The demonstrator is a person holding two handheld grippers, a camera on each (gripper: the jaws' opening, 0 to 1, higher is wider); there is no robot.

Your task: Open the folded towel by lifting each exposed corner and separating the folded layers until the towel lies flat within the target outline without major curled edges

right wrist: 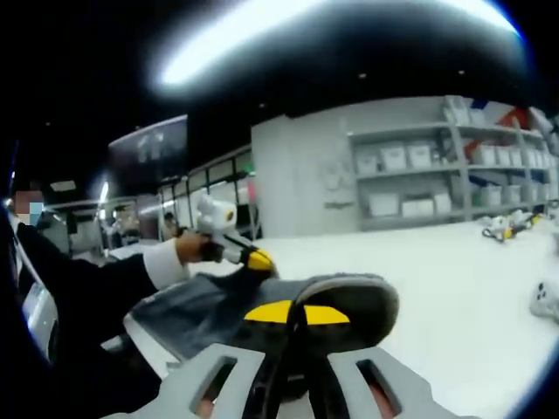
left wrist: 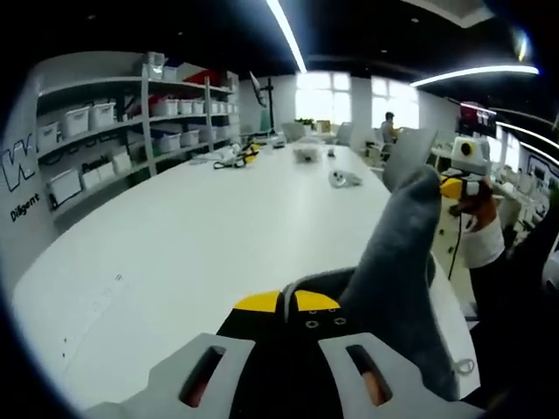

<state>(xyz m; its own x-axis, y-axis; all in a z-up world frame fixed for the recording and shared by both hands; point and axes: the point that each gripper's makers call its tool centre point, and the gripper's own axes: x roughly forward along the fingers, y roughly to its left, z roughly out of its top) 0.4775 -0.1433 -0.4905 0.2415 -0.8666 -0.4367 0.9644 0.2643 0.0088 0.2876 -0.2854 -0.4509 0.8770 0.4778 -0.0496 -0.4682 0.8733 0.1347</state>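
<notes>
Holding a gray towel [left wrist: 397,262] off the white table [left wrist: 201,236], both grippers are engaged on the cloth. Starting at the left gripper [left wrist: 284,345], its jaws are pressed together on a fold of the towel, which rises from between the tips and stands up ahead and to the right of them as a tall gray peak. Beyond that peak, further right in the left gripper view, the right gripper [left wrist: 463,179] shows with a hand on its handle. Ahead and to the left of the left gripper lie bare tabletop and, further off, shelving [left wrist: 113,131] carrying storage bins. In the right gripper view, the right gripper [right wrist: 293,349] is likewise pinched onto a rolled towel edge [right wrist: 341,297] bulging just above its tips, and the cloth stretches away to the left of it toward the left gripper [right wrist: 249,260], held by a person's hand [right wrist: 188,247] in a dark sleeve. Assessment: the towel is lifted and suspended between the two grippers, so separating the layers appears under way; laying it flat is outstanding. No target outline can be made out on the table, and whether folds remain cannot be determined. Curled edges are evident at both grips.
</notes>
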